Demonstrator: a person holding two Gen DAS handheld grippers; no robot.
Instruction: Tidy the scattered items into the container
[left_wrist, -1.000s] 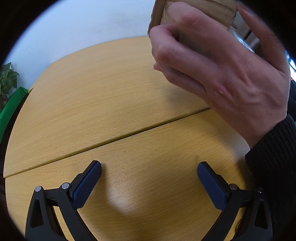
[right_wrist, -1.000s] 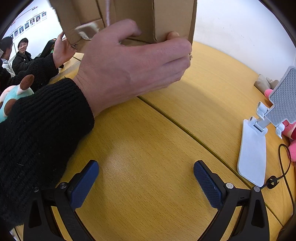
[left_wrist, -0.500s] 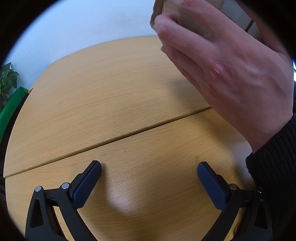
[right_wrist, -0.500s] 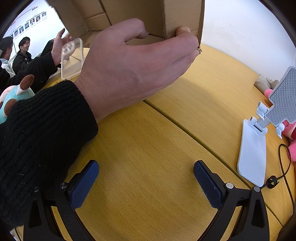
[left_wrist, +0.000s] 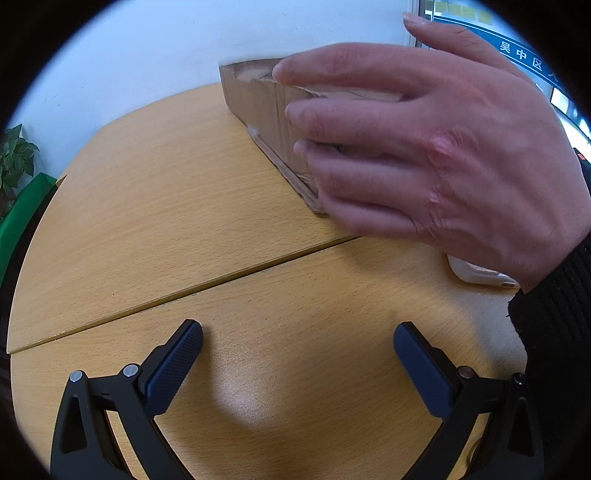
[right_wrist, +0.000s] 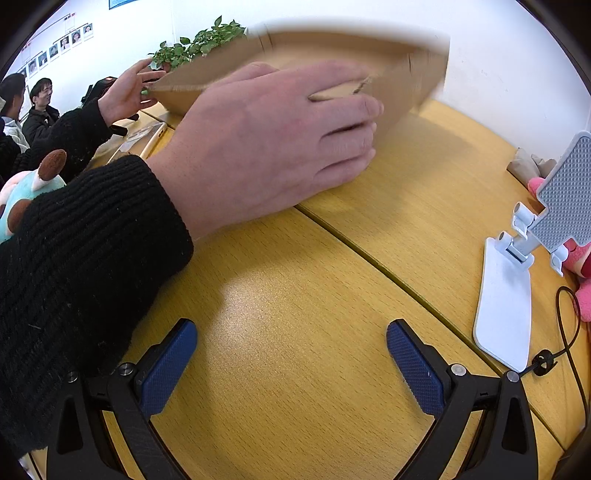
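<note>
A shallow cardboard box (left_wrist: 258, 107) sits on the wooden table (left_wrist: 155, 206), with a person's hand (left_wrist: 424, 147) resting on its near corner. The right wrist view shows the same box (right_wrist: 406, 70) blurred, held by that hand (right_wrist: 266, 140) and by a second hand (right_wrist: 125, 92) at its far end. My left gripper (left_wrist: 297, 350) rests low over the table, open and empty, well short of the box. My right gripper (right_wrist: 291, 350) is likewise open with nothing between its fingers. A white phone-like item (left_wrist: 476, 273) lies partly hidden under the wrist.
A white phone stand (right_wrist: 517, 280) with a black cord (right_wrist: 561, 332) stands at the right, pink plush (right_wrist: 576, 258) behind it. A teal plush toy (right_wrist: 22, 195) sits at the left. A clear case (right_wrist: 144, 133) lies beyond the black sleeve (right_wrist: 74, 258). People sit in the background.
The hands brought the cardboard box down from the air onto the table. Both grippers have stayed where they were, open.
</note>
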